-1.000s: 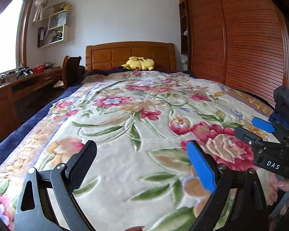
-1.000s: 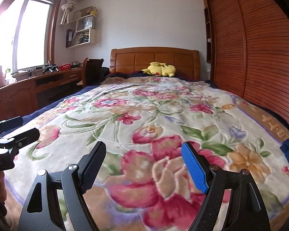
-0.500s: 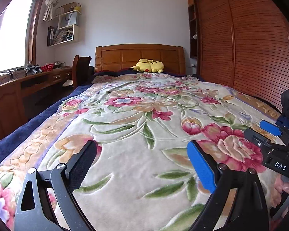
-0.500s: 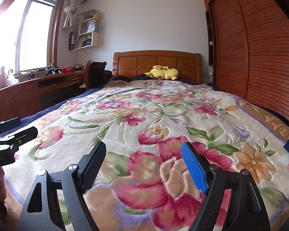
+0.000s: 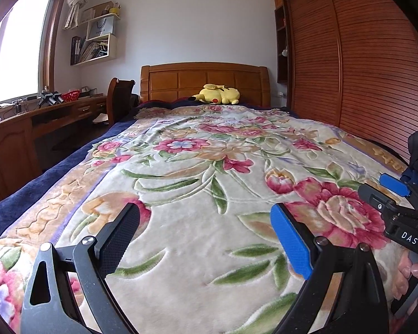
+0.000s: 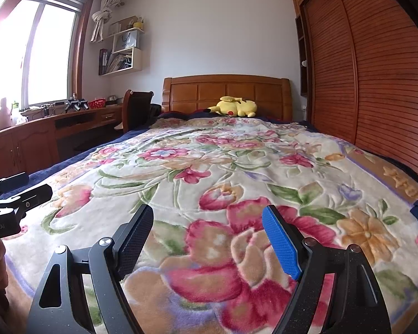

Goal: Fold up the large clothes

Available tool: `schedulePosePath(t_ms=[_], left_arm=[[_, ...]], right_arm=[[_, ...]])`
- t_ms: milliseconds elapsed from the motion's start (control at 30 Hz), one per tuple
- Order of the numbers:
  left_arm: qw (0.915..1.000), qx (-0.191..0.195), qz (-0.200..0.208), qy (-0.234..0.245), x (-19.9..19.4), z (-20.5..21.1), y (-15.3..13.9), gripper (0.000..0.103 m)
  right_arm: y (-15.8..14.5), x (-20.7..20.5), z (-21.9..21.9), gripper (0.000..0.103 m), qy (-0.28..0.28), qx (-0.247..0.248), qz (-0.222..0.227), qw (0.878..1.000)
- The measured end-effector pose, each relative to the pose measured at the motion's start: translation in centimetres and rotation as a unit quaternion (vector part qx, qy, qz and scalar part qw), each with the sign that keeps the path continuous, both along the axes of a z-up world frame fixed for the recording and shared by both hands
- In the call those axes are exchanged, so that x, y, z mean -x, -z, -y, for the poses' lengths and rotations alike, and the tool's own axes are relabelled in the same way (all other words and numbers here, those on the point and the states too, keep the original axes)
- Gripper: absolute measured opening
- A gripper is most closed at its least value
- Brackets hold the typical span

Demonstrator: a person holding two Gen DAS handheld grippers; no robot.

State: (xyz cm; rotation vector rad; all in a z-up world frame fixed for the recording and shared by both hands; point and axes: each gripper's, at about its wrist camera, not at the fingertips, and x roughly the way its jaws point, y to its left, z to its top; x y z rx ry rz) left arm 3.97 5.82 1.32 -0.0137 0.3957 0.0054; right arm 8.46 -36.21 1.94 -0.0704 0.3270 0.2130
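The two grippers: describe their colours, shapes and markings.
Each gripper, left and right, has a black forked frame with silver pivot screws, one black textured pad and one blue textured pad. The right gripper's body reads "DAS" in white.

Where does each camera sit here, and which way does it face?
Left wrist: on the left gripper, open, facing up the floral blanket toward the headboard; the right gripper and fingers show at right.
Right wrist: on the right gripper, open, facing likewise; the left gripper shows at left.
Shared: blanket, headboard, yellow plush toy, slatted wardrobe.
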Motion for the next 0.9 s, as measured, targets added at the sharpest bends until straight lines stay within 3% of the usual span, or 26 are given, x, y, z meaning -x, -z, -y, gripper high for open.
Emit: schedulePosePath(t_ms=[900], left_arm=[[1.0,-0.006,0.003,0.0,0.32,-0.18,-0.18,0.095]], right_arm=[[0.05,-0.22,-0.22,0.082,0.004,-0.005,-0.001,1.0]])
